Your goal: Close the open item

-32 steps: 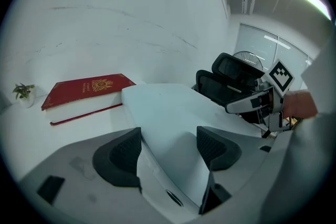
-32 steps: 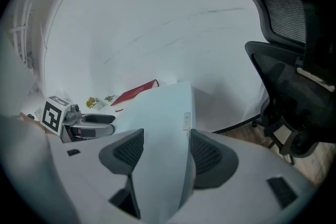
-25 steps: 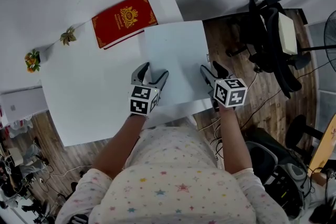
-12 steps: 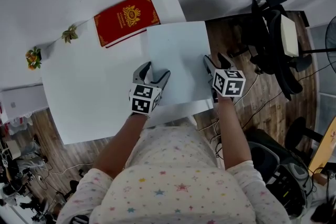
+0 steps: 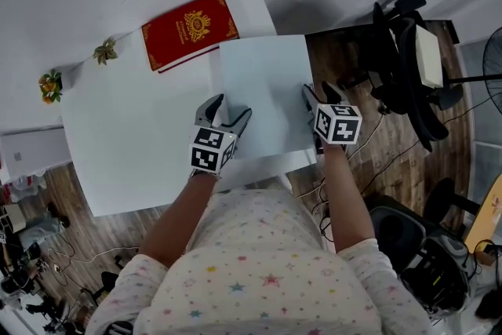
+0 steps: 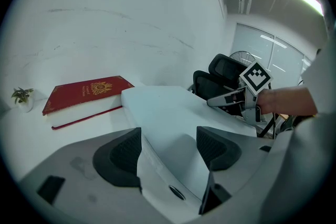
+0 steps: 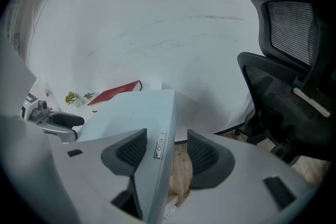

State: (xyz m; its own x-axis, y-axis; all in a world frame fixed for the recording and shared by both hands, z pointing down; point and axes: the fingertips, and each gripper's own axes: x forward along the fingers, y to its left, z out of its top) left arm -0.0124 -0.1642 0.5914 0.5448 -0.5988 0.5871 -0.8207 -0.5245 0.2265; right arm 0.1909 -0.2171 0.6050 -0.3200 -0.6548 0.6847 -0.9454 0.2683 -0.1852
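A white table (image 5: pixel 125 161) stands against a white wall, with a black office chair (image 5: pixel 404 51) on the wood floor to its right. A pale blue laptop (image 5: pixel 263 90) lies flat at the table's right end, its lid down. A red book (image 5: pixel 187 31) with a gold crest lies just behind it. The left gripper (image 5: pixel 230 107) has its jaws apart, astride the laptop's left edge. The right gripper (image 5: pixel 318 90) has its jaws apart too, astride the right edge by a port. Two small plants (image 5: pixel 103 52) sit by the wall.
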